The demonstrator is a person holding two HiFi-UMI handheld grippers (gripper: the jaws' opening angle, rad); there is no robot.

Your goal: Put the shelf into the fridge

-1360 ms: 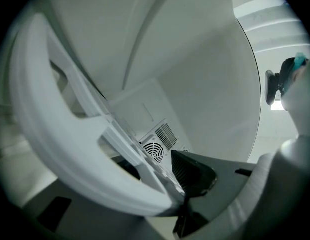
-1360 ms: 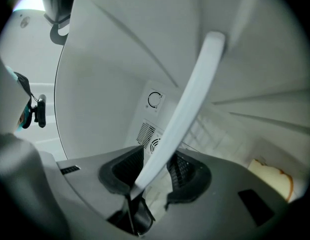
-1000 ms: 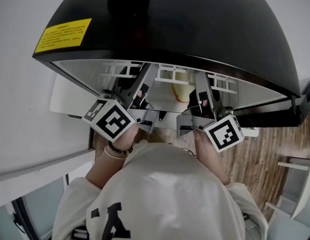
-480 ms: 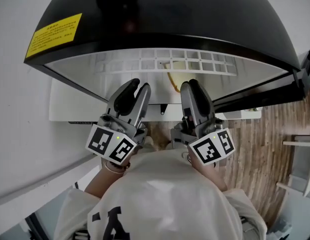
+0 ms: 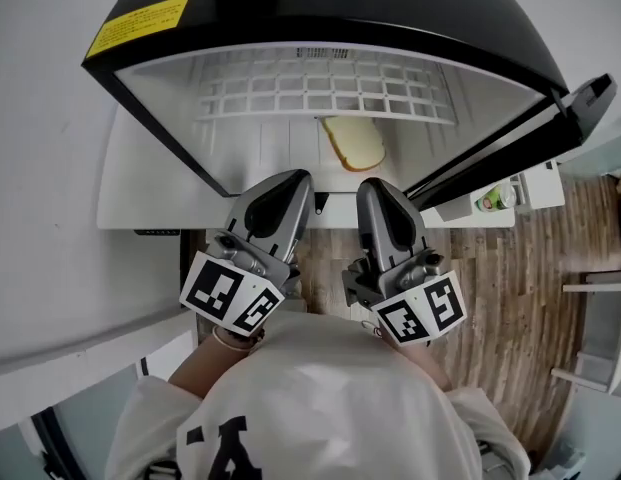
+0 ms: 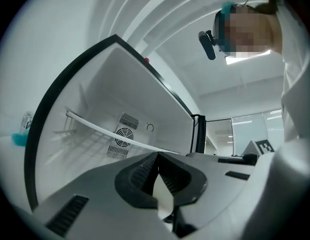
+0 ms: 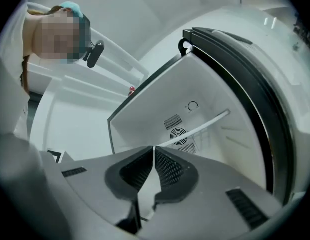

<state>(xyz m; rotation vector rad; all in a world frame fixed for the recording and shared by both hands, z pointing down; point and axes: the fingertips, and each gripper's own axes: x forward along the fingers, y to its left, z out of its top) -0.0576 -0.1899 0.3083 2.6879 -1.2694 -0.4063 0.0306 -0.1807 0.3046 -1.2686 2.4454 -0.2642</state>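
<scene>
Closed right hand-held gripper (image 7: 154, 151); beyond, open fridge (image 7: 204, 91), white shelf (image 7: 204, 125) apparently inside

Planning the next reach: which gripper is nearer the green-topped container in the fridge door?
Right. The right gripper is to the left of the green-topped container; the left gripper is farther left, beyond the right one.

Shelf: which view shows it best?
Head view: the shelf shows as a whole white grid from above, inside the fridge. Both gripper views look in from the front at a low angle and catch only its front bar and faint wires behind.
</scene>
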